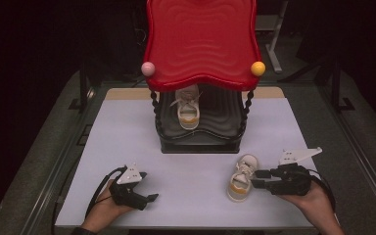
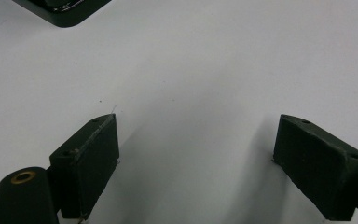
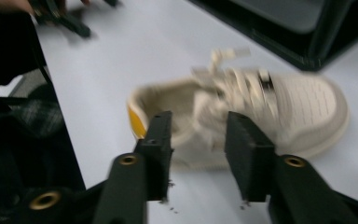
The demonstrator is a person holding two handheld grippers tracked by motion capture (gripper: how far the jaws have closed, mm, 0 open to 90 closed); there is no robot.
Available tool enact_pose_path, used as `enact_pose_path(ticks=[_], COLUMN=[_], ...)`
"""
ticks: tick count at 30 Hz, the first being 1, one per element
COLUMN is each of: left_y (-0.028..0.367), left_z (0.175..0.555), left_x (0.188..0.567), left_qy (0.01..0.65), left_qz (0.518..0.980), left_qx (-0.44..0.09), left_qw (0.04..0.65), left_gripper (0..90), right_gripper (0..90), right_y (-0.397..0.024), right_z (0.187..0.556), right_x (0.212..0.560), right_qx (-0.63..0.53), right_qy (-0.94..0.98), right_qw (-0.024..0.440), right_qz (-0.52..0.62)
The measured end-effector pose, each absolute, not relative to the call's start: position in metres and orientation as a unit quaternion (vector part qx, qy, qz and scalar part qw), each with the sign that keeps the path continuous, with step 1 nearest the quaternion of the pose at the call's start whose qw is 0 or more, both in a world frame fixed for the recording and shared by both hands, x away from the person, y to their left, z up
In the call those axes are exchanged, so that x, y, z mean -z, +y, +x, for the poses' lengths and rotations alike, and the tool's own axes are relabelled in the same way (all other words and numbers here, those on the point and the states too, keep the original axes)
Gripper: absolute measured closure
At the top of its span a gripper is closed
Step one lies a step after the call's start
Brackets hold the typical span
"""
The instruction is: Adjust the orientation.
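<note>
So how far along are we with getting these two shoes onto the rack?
About halfway, it looks. One shoe already sits on the lower shelf of the red-topped rack. The second shoe lies on the white table in front of the rack. The right gripper is open beside it, jaws not pressing on it. The left gripper rests open over bare table. Left to do: lift that shoe and probably shelve it.
</note>
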State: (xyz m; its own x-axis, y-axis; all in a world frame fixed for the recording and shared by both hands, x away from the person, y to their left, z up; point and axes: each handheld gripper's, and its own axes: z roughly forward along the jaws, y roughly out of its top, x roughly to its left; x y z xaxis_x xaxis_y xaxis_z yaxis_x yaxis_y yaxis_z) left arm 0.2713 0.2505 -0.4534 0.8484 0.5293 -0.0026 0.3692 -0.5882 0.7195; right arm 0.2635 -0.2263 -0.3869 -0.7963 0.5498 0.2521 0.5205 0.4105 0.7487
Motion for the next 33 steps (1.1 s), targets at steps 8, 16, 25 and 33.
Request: enact_pose_path(ticks=[8, 16, 25, 33], left_y=[0.25, 0.25, 0.25, 0.25], left_z=[0.271, 0.271, 0.271, 0.271], left_x=[0.453, 0.453, 0.453, 0.453], left_qy=[0.255, 0.254, 0.255, 0.254], left_qz=[0.884, 0.884, 0.884, 0.884], left_qx=[-0.106, -0.106, -0.106, -0.107], left_qw=[0.377, 0.377, 0.377, 0.377], left_gripper=[13.3, 13.3, 13.3, 13.3], right_gripper=[50.0, 49.0, 68.9, 74.7], right_y=[-0.203, -0.179, -0.175, -0.176], right_z=[0.269, 0.267, 0.267, 0.267], right_x=[0.384, 0.404, 0.418, 0.416], right_qx=[-0.456, -0.418, -0.406, -0.404], right_qy=[0.841, 0.867, 0.876, 0.88], right_qw=[0.0, -0.013, -0.028, -0.024], right_qz=[0.291, 0.272, 0.258, 0.249])
